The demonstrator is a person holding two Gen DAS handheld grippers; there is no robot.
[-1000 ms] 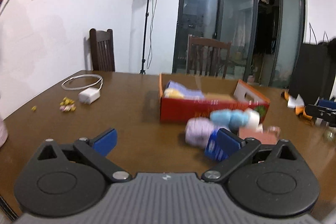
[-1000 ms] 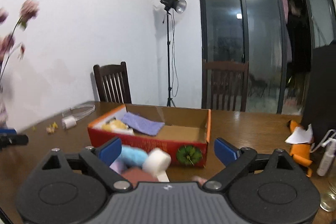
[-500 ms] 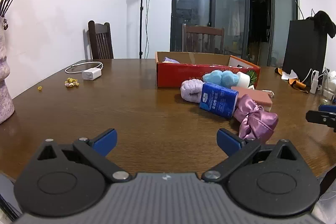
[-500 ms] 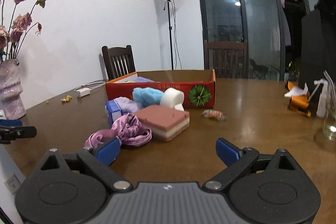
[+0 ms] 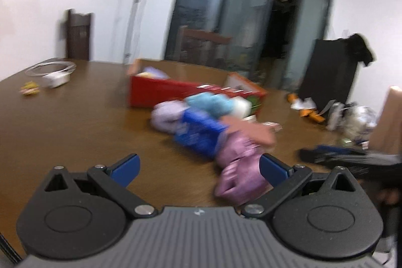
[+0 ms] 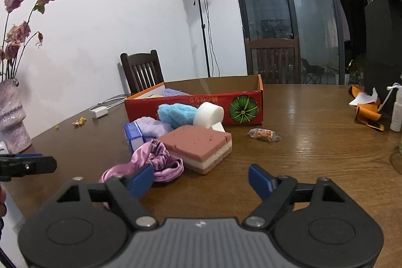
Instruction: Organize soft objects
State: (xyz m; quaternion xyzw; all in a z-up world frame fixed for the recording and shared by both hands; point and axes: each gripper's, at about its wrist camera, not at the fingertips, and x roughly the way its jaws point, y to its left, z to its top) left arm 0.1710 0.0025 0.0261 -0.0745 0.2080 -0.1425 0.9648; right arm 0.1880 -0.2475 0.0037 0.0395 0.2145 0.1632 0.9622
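Both my tongs are apart, the right tongs (image 6: 201, 180) just been narrowing on nothing; pink sponge (image 6: 198, 146) lies flat, long side running near-left to far-right.

A brown wooden table (image 6: 314, 132) is seen carrying a red cardboard box (image 6: 201, 104). Just before it, a pink layered sponge (image 6: 198, 145), a purple satin scrunchie (image 6: 155, 162) and a blue packet (image 6: 134, 135) are laid. A wrapped candy (image 6: 263, 135), a white charger (image 6: 99, 113) and a vase (image 6: 12, 127) are also borne.
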